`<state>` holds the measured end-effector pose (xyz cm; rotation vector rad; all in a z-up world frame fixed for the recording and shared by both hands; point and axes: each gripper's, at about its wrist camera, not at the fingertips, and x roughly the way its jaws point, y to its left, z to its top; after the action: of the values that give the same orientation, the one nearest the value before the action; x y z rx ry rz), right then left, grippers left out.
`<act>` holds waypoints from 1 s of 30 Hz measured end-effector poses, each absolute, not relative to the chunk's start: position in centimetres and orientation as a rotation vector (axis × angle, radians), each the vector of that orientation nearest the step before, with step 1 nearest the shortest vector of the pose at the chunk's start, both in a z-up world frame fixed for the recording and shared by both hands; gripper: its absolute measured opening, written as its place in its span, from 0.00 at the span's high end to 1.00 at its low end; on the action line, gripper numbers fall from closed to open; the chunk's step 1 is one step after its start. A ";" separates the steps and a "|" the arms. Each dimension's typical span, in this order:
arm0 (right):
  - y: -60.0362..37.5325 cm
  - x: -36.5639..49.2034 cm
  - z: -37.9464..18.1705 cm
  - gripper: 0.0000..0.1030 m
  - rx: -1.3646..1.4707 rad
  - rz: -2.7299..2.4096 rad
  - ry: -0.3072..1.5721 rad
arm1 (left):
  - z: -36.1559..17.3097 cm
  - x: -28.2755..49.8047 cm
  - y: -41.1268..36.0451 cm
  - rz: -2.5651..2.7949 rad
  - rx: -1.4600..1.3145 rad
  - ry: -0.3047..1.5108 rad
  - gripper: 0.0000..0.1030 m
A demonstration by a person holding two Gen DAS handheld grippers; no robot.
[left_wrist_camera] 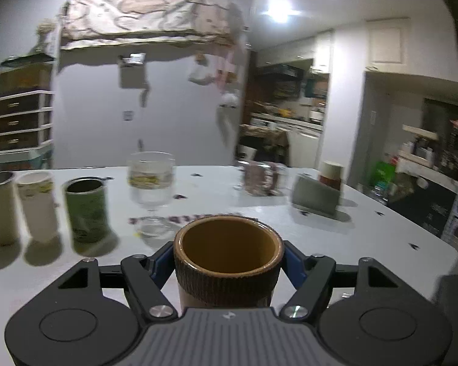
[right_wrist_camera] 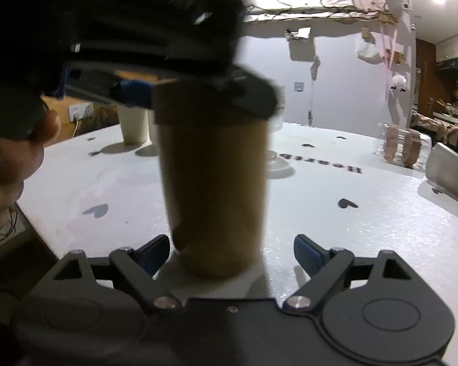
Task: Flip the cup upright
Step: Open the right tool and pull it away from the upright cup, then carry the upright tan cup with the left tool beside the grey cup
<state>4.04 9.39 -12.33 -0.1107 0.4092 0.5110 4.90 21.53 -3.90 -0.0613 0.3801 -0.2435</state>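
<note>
A brown paper cup [left_wrist_camera: 227, 259] with a ribbed dark sleeve near its rim stands upright, mouth up. My left gripper [left_wrist_camera: 227, 262] is shut on the cup at the sleeve, blue pads on both sides. In the right wrist view the same cup [right_wrist_camera: 213, 189] hangs just above the white table [right_wrist_camera: 351, 213], with the left gripper [right_wrist_camera: 168, 91] clamped near its top. My right gripper [right_wrist_camera: 232, 253] is open, its blue fingers on either side of the cup's base, not touching it.
On the table at left stand a metal-rimmed cup [left_wrist_camera: 0, 207], a white cup [left_wrist_camera: 36, 204] and a green cup [left_wrist_camera: 87, 210]. A stemmed glass [left_wrist_camera: 151, 189], a patterned mug [left_wrist_camera: 259, 180] and a grey holder [left_wrist_camera: 316, 198] stand farther back.
</note>
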 end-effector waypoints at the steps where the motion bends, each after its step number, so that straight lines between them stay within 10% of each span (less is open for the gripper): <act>1: 9.2 4.0 -12.2 0.14 -0.106 0.505 0.405 | -3.7 5.0 21.9 -0.219 -0.064 0.376 0.30; 30: 8.3 5.7 -10.8 0.15 -0.060 0.388 0.397 | -2.7 11.1 41.7 0.429 -0.103 0.343 0.30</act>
<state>5.69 8.27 -10.82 -0.0596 0.3974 0.3883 11.14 41.66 -2.74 -0.1028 0.3432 0.4288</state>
